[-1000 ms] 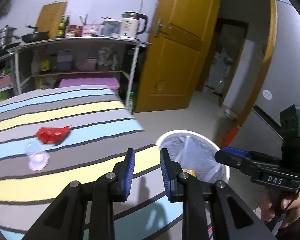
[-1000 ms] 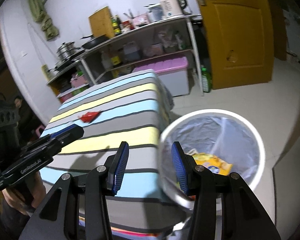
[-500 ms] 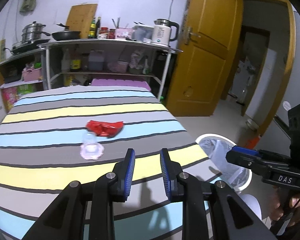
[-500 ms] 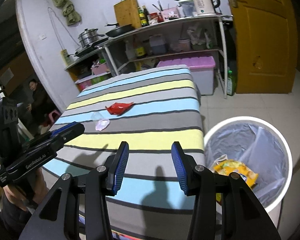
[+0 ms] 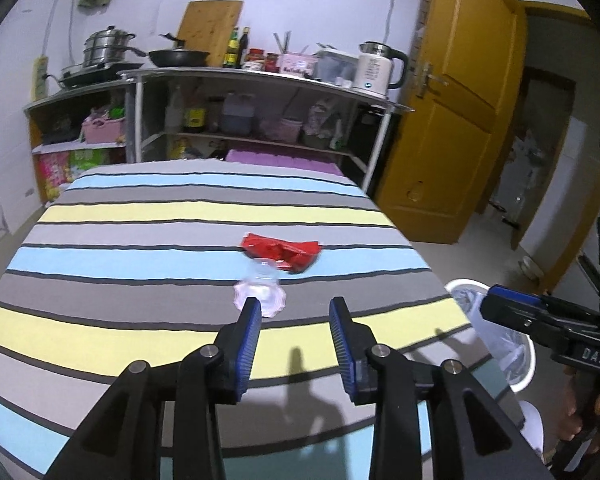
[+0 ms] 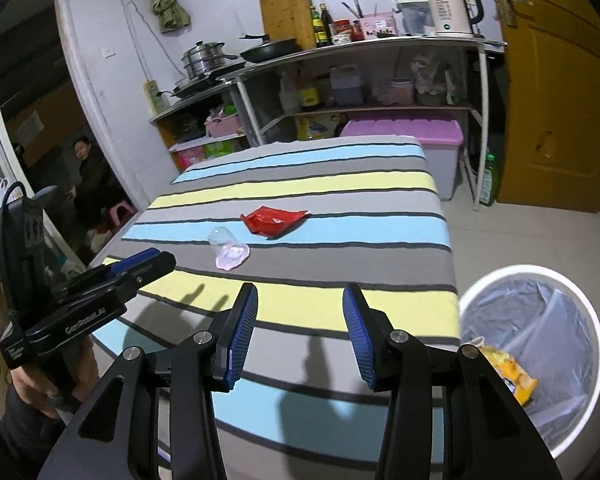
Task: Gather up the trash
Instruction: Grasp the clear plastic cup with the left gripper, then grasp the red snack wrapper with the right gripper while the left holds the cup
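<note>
Both grippers open and empty over the striped table; two pieces of trash on it, bin at its right corner.

Left gripper (image 5: 294, 334) has jaws apart, holding nothing, above the near yellow stripe of the striped tablecloth (image 5: 140, 240). Clear plastic cup (image 5: 260, 286) lies on its side just ahead of the left blue finger pad (image 5: 249, 346); crumpled red foil wrapper (image 5: 282, 251) sits right behind the cup, touching or nearly so. Right gripper (image 6: 300, 334) has jaws apart, also empty, near the table's front edge; cup (image 6: 227, 249) and wrapper (image 6: 274, 220) lie further up, nothing between. White round trash bin with clear liner (image 6: 534, 354) stands on the floor beside the table's right corner, with a yellow wrapper (image 6: 508, 374) inside. Behind the table: metal shelf rack (image 6: 360, 48) with white electric kettle (image 6: 450, 4), and lilac-lidded storage box (image 6: 408, 130) under it.
</note>
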{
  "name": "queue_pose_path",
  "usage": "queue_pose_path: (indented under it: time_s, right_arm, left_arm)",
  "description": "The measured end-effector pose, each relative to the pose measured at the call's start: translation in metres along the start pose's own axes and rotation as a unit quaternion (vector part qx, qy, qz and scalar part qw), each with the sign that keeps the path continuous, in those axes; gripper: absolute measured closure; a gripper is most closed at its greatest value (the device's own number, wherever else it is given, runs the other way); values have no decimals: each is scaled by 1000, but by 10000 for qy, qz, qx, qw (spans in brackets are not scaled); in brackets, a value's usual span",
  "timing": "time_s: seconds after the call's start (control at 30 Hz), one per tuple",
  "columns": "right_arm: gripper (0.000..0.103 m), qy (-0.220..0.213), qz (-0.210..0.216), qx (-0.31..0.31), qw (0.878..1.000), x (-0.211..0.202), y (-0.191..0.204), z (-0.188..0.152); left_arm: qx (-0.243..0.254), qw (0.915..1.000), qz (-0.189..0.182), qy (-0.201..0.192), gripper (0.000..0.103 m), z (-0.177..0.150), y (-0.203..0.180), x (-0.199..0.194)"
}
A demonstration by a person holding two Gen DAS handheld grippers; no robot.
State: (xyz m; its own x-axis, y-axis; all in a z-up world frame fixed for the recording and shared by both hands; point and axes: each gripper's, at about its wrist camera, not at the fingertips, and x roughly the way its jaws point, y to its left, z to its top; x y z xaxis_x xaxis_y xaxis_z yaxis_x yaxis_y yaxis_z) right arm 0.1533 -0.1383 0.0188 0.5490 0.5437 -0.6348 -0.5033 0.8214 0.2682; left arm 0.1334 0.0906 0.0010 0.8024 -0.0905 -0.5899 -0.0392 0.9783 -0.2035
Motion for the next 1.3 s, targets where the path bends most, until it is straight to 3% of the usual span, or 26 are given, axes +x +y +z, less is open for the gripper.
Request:
queue_pose_path:
  time_s: [0.1, 0.73, 0.83, 0.9, 1.3]
  right_arm:
    - [58, 41, 46, -73, 10000, 11, 4, 4]
    - [58, 291, 138, -101, 9994, 62, -10, 24]
    - [58, 319, 151, -115, 9993, 68, -10, 26]
    - [58, 336, 160, -127, 9992, 72, -10, 28]
    - [58, 460, 366, -558, 9967, 103, 14, 49]
  left_arm:
    - [-105, 9999, 99, 43, 54, 3, 11, 9]
    - [128, 9956, 598, 709, 54, 20, 10, 103]
    - [83, 9957, 520, 767, 61, 20, 10, 109]
    - [46, 9955, 495, 809, 74, 21, 11, 112]
    - [-195, 9973, 416, 573, 75, 17, 32, 81]
